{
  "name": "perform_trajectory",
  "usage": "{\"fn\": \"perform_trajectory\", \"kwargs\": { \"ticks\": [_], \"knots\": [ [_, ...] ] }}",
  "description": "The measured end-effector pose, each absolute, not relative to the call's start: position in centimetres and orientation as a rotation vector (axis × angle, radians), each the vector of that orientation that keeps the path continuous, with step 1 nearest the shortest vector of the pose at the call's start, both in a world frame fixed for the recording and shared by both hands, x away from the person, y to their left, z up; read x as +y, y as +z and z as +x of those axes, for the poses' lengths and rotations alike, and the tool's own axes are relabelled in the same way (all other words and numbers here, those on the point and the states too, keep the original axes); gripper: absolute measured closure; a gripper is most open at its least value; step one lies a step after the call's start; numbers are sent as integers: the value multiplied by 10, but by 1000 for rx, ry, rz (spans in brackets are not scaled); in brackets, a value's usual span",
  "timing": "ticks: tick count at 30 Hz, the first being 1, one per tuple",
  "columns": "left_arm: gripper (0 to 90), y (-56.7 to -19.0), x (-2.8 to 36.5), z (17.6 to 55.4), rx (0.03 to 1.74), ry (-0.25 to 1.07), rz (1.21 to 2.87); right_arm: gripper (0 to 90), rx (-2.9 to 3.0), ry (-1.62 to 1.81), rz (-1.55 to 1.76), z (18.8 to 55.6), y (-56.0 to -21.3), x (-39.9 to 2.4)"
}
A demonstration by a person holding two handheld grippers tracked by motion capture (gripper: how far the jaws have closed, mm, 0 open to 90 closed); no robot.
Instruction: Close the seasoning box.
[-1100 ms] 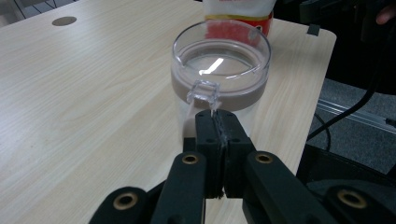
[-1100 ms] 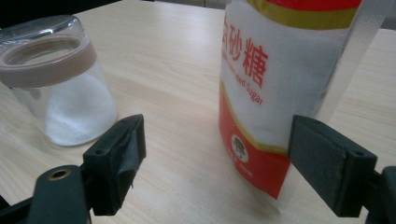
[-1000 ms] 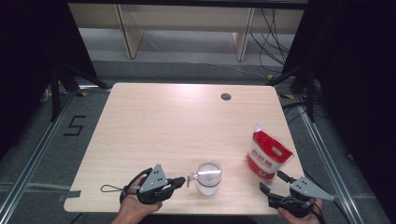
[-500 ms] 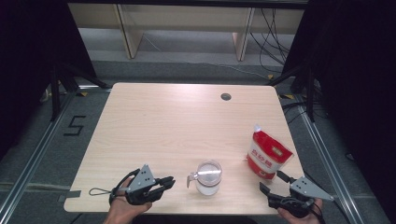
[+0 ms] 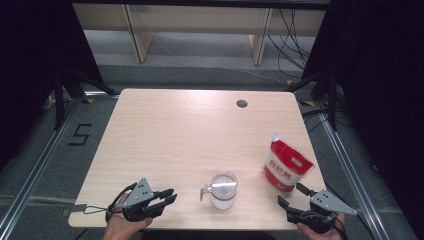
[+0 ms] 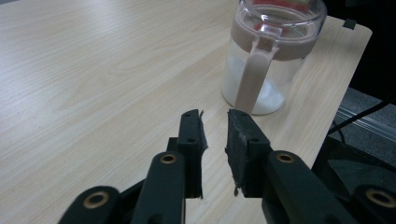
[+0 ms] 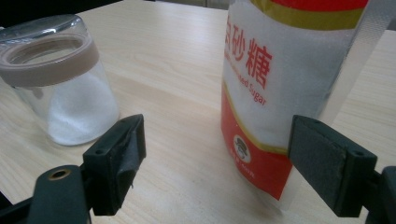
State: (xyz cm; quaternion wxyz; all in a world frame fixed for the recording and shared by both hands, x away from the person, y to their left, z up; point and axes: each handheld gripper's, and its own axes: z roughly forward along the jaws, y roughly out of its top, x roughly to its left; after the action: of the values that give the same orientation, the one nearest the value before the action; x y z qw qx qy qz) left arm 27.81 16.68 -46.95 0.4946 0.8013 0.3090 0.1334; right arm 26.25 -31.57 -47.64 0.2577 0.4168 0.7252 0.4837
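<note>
Three camera positions — one fixed overhead, two mounted on the hand-held grippers.

The high view looks forward and down across the whole table [image 5: 165, 130] from the person's side. The left gripper view sits low, close behind its jaws, facing the jar [image 6: 273, 56] nearby. The right gripper view, equally low, faces the sugar bag [image 7: 289, 88] at close range — the jar [image 7: 60, 79] appears in all three views.
</note>
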Motion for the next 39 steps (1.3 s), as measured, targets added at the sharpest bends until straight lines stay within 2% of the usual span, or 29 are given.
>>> {"fn": "perform_trajectory", "kwargs": {
  "ticks": [4, 8, 12, 13, 14, 16, 22, 32, 39],
  "knots": [
    [666, -471, 171, 278, 744, 342, 1966, 202, 1962, 1318, 1132, 262, -476, -315],
    [561, -473, 174, 276, 785, 324, 1948, 202, 1961, 1319, 1130, 262, -476, -315],
    [509, -474, 177, 277, 767, 324, 1967, 202, 1963, 1318, 1134, 262, -476, -315],
    [459, -475, 176, 276, 800, 299, 1952, 202, 1968, 1326, 1151, 262, -477, -314],
    [459, -476, 177, 276, 796, 298, 1962, 202, 1968, 1326, 1151, 262, -477, -314],
    [399, -478, 177, 276, 794, 283, 1957, 199, 1969, 1323, 1139, 262, -477, -314],
    [314, -481, 180, 274, 799, 307, 1965, 198, 1971, 1318, 1135, 263, -477, -314],
    [215, -485, 184, 270, 825, 316, 1973, 192, 1976, 1320, 1140, 262, -476, -314],
    [181, -486, 185, 270, 820, 311, 1956, 191, 1968, 1314, 1139, 262, -476, -314]
  ]
}}
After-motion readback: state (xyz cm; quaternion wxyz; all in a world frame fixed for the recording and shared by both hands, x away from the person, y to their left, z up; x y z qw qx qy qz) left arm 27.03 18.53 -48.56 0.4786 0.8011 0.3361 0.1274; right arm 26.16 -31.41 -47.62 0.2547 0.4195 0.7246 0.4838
